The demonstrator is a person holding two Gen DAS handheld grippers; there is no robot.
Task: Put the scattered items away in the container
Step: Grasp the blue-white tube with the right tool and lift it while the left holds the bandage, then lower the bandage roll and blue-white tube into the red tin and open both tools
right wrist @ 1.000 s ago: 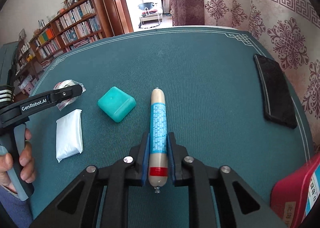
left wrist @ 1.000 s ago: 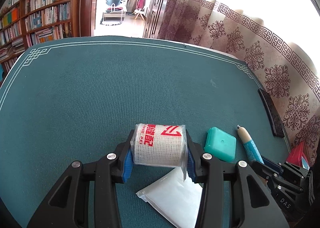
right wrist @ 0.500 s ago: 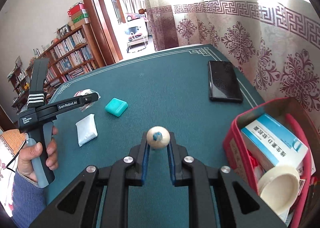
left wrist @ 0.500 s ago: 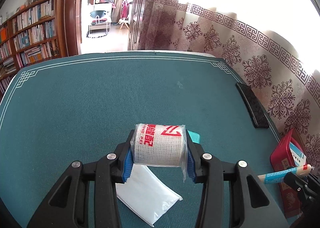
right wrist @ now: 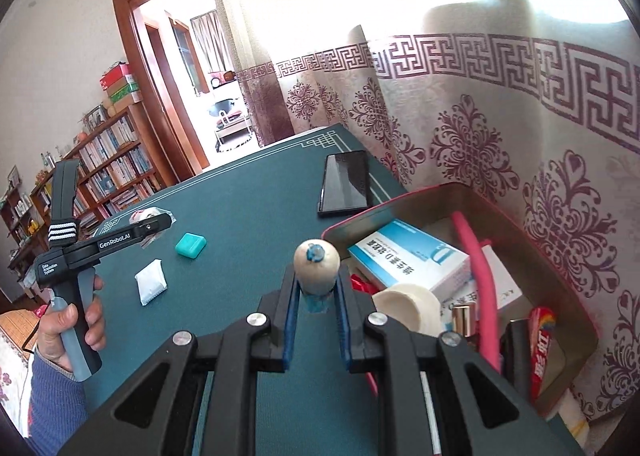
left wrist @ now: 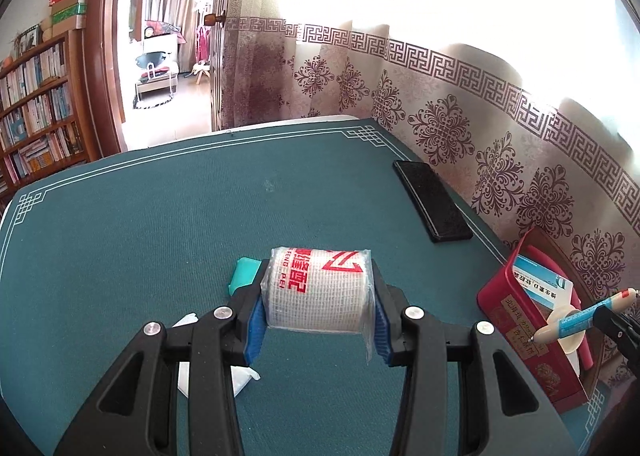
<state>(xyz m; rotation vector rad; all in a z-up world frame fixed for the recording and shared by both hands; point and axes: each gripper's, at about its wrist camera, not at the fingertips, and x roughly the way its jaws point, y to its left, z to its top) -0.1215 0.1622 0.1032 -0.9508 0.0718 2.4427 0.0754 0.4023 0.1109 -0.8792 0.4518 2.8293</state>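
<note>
My left gripper (left wrist: 318, 322) is shut on a white bandage roll (left wrist: 318, 290) with red print, held above the green table. My right gripper (right wrist: 316, 292) is shut on a cream and blue tube (right wrist: 316, 264), end-on, held above the near rim of the red tin container (right wrist: 400, 204). The tube (left wrist: 580, 316) also shows over the tin (left wrist: 520, 320) in the left wrist view. A teal case (right wrist: 191, 245) and a white packet (right wrist: 151, 286) lie on the table. The left gripper (right wrist: 154, 222) shows in the right wrist view.
The tin holds a blue and white box (right wrist: 408, 256), a white roll (right wrist: 408, 308), a pink tube (right wrist: 476, 256) and other items. A black phone (left wrist: 432, 200) lies by the curtain. Bookshelves (left wrist: 36, 116) stand beyond the table's far left edge.
Both grippers lifted their objects and swung right toward the red tin. The tube went from lying on the table to hanging over the tin's rim.
</note>
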